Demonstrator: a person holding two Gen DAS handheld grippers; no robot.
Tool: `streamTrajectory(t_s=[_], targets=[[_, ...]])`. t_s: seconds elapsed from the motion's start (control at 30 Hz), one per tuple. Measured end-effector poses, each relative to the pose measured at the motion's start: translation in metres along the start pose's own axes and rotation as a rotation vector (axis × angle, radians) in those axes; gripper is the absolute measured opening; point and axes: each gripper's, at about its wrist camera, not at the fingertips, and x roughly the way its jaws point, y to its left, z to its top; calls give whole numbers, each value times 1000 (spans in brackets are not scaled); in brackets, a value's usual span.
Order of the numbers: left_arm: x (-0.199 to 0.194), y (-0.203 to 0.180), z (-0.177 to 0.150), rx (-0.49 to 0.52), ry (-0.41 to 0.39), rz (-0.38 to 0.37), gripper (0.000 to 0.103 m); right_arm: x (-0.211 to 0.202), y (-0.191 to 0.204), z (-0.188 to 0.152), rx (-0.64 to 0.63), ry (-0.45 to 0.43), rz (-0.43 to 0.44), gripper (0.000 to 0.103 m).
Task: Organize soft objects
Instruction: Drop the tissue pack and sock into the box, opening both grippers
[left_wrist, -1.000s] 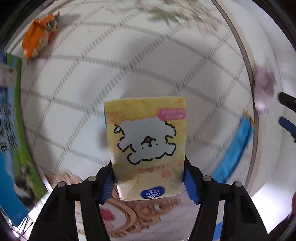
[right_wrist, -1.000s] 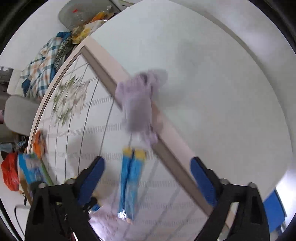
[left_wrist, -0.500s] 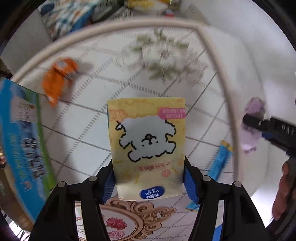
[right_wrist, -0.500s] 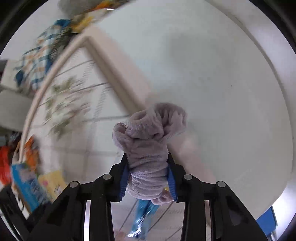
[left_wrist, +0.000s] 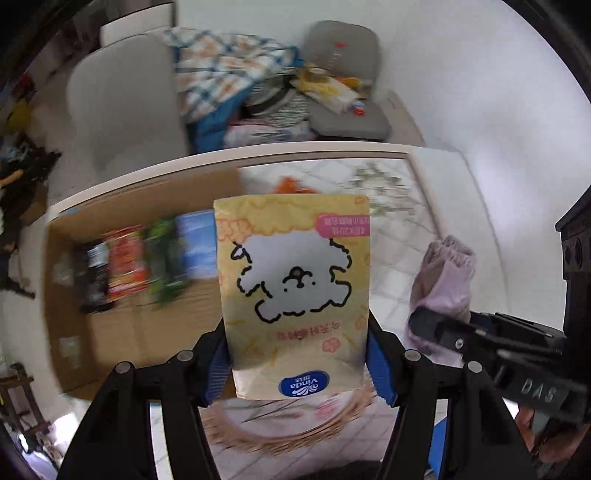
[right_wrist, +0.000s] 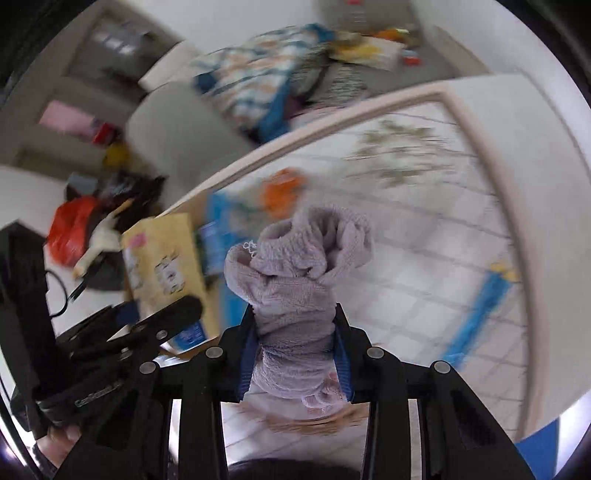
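My left gripper (left_wrist: 297, 363) is shut on a yellow tissue pack (left_wrist: 293, 291) with a white dog drawing, held upright above the table. My right gripper (right_wrist: 293, 363) is shut on a bunched lilac cloth (right_wrist: 299, 280), also lifted. The cloth (left_wrist: 441, 291) and the right gripper show at the right of the left wrist view. The tissue pack (right_wrist: 162, 254) shows at the left of the right wrist view. An open cardboard box (left_wrist: 122, 332) with several packets inside lies ahead to the left.
An orange packet (right_wrist: 282, 190) lies on the tiled tabletop (right_wrist: 424, 229). A blue sachet (right_wrist: 480, 310) lies near the right table edge. A grey chair (left_wrist: 125, 99) and a pile of checked fabric (left_wrist: 229, 74) stand beyond the table.
Both grippers have lifted and swung left with their loads. One second ago the right gripper was open above the cloth; it has since shut on it. The cardboard box has come into view.
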Motion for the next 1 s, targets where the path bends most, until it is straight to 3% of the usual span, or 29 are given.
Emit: streamTrajectory(t_s=[0.23, 0.47, 0.67, 1.0], targets=[[4, 124, -23, -101, 52, 131, 60, 86, 125, -24, -127, 86, 6, 38], [47, 210, -30, -170, 176, 170, 60, 174, 200, -34, -202, 151, -11, 39], [82, 239, -34, -180, 265, 146, 60, 226, 220, -37, -212, 204, -55, 39], [102, 252, -44, -188, 362, 121, 61, 266, 216, -36, -226, 259, -37, 42]])
